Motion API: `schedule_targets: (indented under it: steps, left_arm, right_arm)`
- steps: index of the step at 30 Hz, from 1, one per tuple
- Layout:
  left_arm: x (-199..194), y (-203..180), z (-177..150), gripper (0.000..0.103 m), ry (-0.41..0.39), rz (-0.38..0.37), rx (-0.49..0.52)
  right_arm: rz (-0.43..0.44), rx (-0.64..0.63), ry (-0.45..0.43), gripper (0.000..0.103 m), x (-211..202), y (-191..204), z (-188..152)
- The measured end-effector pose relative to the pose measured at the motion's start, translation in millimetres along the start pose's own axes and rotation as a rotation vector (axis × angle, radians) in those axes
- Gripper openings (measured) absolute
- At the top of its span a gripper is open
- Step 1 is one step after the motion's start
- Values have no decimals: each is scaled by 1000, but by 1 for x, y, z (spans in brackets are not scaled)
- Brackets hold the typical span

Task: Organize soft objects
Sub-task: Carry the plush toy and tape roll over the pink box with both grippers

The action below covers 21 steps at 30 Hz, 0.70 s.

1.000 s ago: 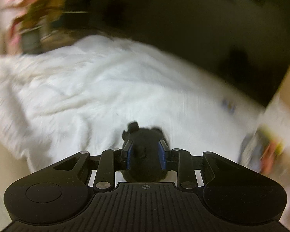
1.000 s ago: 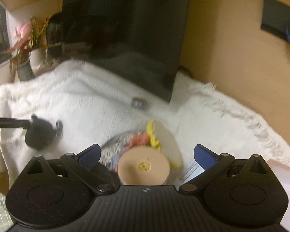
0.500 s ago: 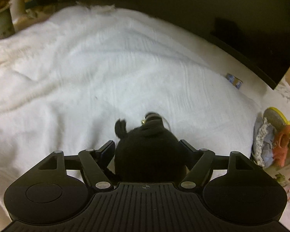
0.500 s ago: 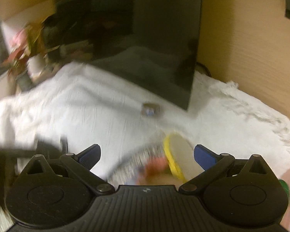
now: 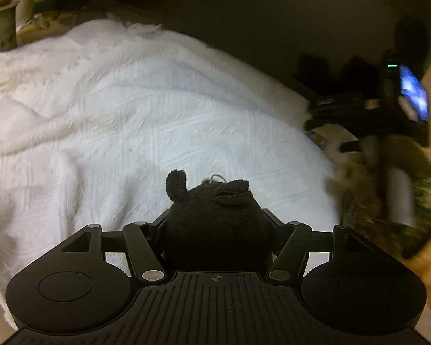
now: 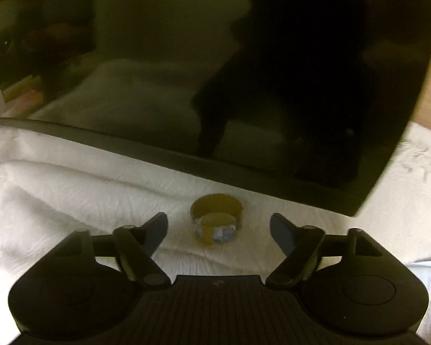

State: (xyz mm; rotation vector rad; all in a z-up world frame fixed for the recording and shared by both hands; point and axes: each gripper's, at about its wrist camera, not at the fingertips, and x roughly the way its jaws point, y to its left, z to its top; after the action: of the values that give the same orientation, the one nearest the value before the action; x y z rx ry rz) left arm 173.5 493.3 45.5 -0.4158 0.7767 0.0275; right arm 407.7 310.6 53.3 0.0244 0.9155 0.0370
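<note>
The left tool (image 5: 215,224) had just spread wide, releasing the black plush toy (image 5: 215,218) onto the white blanket (image 5: 129,115). The right tool (image 6: 219,227), unclenched but narrowing, framed a tape roll (image 6: 217,220) untouched. Next move, likely: closing squarely on it.

A plush toy (image 5: 215,224) rests on the bedspread (image 5: 129,120) between the spread fingers of the left gripper (image 5: 215,230), at the near middle of the left wrist view. To its right, the right gripper (image 5: 359,115) hangs above the bedspread, while a plant pot (image 5: 0,26) stands at the far left, beyond the bedspread's edge. In the right wrist view a tape roll (image 6: 217,224) lies on the bedspread between and just beyond the right gripper's parted fingers, with a screen (image 6: 215,72) standing just behind it, and a container (image 6: 428,287) at the near right edge.
</note>
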Motion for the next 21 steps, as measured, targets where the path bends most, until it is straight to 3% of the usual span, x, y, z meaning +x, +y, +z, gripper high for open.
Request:
schedule_targets:
  steps: [1, 2, 6, 12, 17, 21]
  left_arm:
    - [-2, -2, 1, 69, 1, -7, 6]
    - [-3, -3, 3, 69, 1, -11, 7]
    - [-7, -8, 8, 69, -11, -24, -13]
    - [-10, -22, 22, 69, -2, -10, -24]
    - [-23, -57, 34, 69, -28, -61, 17]
    - [-32, -109, 39, 69, -47, -134, 63]
  right_arm:
    - [5, 3, 19, 61, 5, 1, 1]
    - [14, 8, 46, 41, 10, 0, 3]
    - [99, 10, 63, 42, -9, -9, 0]
    - [337, -53, 43, 42, -106, -38, -2]
    - [364, -134, -53, 42, -184, -82, -12]
    - [366, -150, -114, 42, -241, -130, -23]
